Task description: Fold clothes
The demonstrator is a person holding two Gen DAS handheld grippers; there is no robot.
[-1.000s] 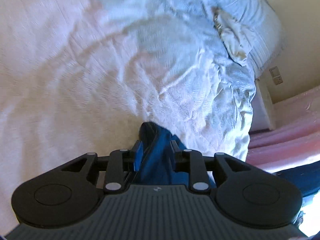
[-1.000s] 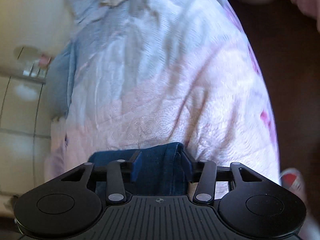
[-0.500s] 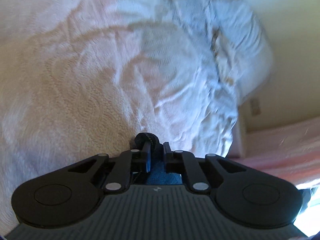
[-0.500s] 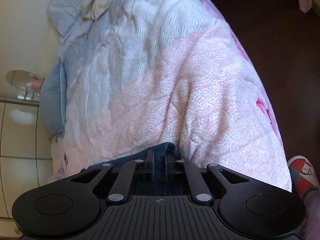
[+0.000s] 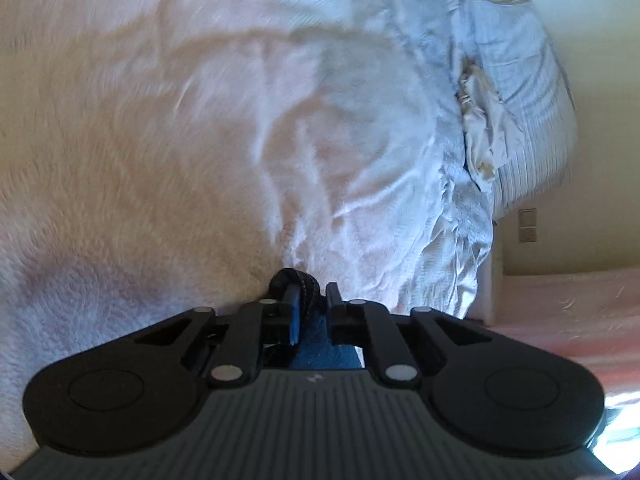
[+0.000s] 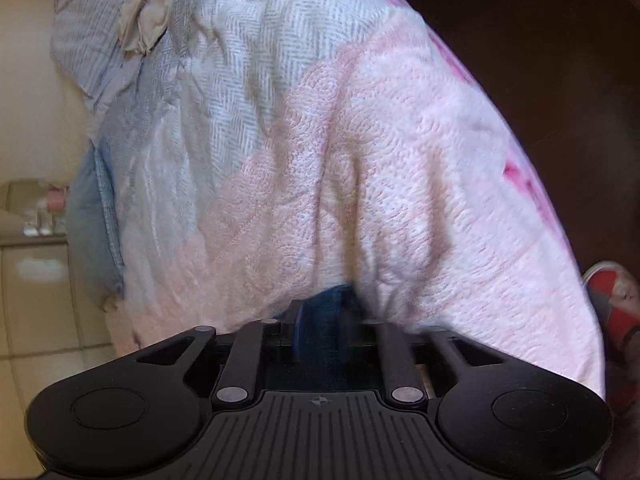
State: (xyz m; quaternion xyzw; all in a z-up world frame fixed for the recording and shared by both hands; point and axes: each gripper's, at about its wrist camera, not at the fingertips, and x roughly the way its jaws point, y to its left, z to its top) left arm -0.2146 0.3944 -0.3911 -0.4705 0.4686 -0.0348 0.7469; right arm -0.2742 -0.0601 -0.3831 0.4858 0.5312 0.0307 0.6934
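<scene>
In the left wrist view the left gripper (image 5: 310,300) stands low in the middle of the frame, and its fingers (image 5: 294,312) are closed on a dark fold of the jeans (image 5: 316,338), which show blue just behind them. In the right wrist view the right gripper (image 6: 324,320) is also low in the middle, with blue jeans (image 6: 326,316) between its fingers (image 6: 295,322); this part is blurred, so I cannot tell if they grip. Both hold the cloth just above the bed (image 6: 400,184), which has a pink blanket. A pillow (image 5: 524,92) lies at the upper right of the left view, and a shoe (image 6: 614,300) sits at the right edge of the right view.
</scene>
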